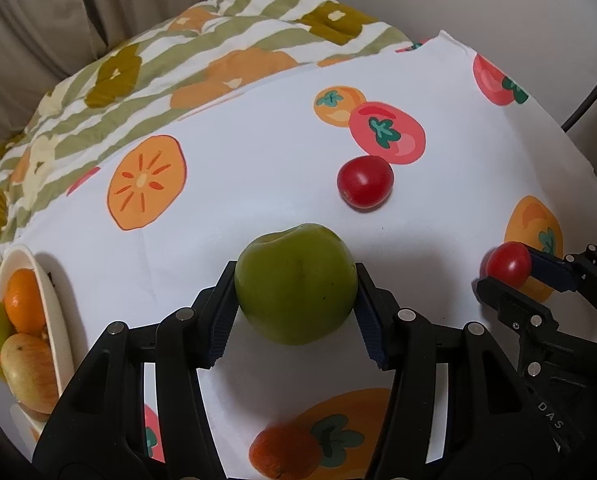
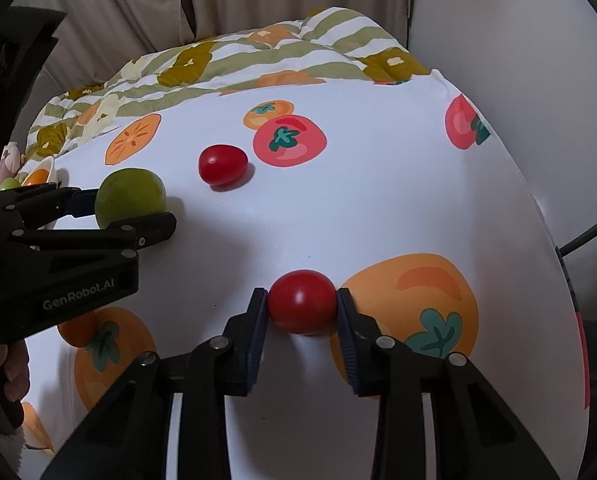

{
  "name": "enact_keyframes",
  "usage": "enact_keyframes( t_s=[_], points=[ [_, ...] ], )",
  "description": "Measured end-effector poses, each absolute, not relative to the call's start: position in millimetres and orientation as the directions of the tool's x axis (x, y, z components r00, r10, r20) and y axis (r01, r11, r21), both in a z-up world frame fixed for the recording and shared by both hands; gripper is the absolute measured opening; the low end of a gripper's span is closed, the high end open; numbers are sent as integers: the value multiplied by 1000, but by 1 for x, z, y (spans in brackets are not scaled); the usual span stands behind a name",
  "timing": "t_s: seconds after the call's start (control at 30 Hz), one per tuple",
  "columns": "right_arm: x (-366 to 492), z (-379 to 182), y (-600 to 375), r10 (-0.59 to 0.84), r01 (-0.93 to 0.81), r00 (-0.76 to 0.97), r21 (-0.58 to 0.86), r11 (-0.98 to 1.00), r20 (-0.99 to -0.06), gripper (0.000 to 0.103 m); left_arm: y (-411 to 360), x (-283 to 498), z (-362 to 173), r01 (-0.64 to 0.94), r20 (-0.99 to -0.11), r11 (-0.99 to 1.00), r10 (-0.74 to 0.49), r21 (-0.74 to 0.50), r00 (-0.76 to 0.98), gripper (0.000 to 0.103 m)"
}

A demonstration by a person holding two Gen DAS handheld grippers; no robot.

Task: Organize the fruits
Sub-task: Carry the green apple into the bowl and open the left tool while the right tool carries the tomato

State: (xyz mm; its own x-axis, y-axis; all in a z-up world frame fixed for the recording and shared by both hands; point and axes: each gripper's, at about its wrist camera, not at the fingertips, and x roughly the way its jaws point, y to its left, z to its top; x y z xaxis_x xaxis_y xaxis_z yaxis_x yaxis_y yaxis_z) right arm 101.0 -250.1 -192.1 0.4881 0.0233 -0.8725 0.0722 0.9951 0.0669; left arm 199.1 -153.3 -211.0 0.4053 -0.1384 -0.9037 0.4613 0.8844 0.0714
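My left hand-held gripper [image 1: 296, 312] hides part of the orange [image 1: 284, 454] at the bottom. The bowl [image 1: 56, 320] is cut off at the edge, so I only see some fruit.

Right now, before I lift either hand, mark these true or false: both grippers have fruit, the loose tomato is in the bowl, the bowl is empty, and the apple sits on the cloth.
1. The left gripper is closed on the green apple. True.
2. The right gripper is closed on a tomato. True.
3. The other tomato is in the bowl. False: it lies loose on the white cloth, past the apple.
4. The bowl is empty. False: it holds an orange and other fruit.
5. The apple rests on the cloth. True, as far as the views show.
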Motion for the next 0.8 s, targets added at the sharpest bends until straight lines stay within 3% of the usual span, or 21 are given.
enact_keyframes(
  t_s=[0.4,0.8],
  points=[
    [102,-147,-222,54,-26,584,48,999,-810,31,-120,196,-171,393,-864,918,-162,45,477,58],
    [115,-77,-155,193,-204,669,73,976,-718,31,-17,190,-118,210,-806,977,-89,45,585,58]
  ],
)
